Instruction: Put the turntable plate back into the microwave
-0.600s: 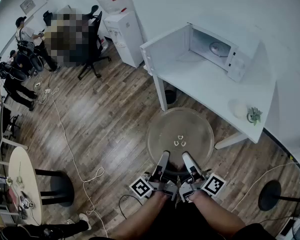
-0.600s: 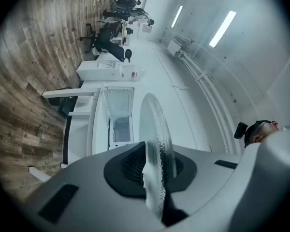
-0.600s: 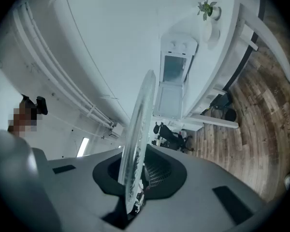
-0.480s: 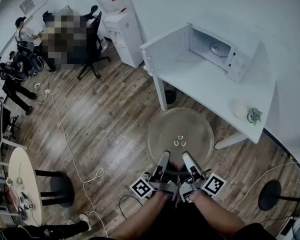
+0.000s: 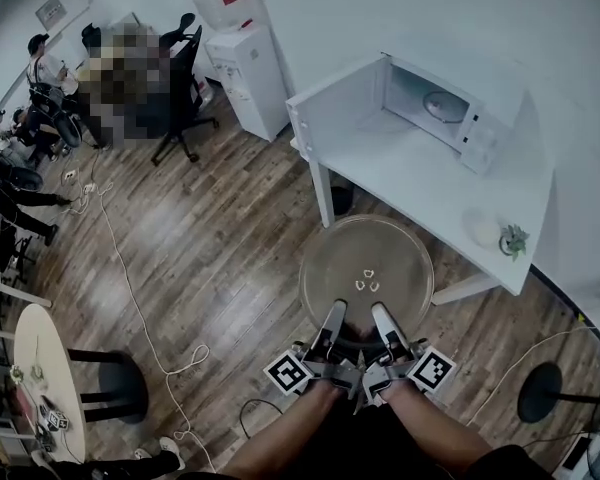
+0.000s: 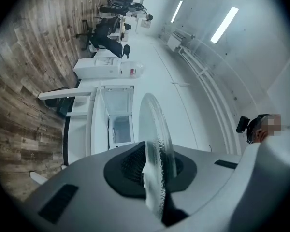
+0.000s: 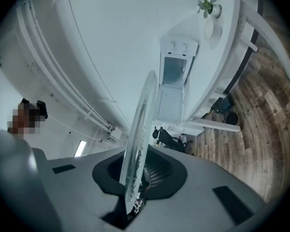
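Note:
A round clear glass turntable plate (image 5: 366, 271) is held flat over the wooden floor, in front of the white table. My left gripper (image 5: 334, 320) and right gripper (image 5: 383, 322) are side by side, each shut on the plate's near rim. In the left gripper view the plate (image 6: 157, 144) stands edge-on between the jaws; the right gripper view shows the plate (image 7: 139, 144) the same way. The white microwave (image 5: 435, 101) sits on the table with its door (image 5: 338, 103) swung open to the left. Its cavity (image 5: 420, 95) is lit.
The white table (image 5: 450, 190) carries a small potted plant (image 5: 511, 238) and a white round object (image 5: 479, 225) near its right end. A white cabinet (image 5: 248, 68) stands left of it. Office chairs and people are at the far left. A cable (image 5: 130, 278) trails over the floor.
The view has shifted slightly; the plate and both grippers sit a little lower and further right in the head view. Both grips are unchanged.

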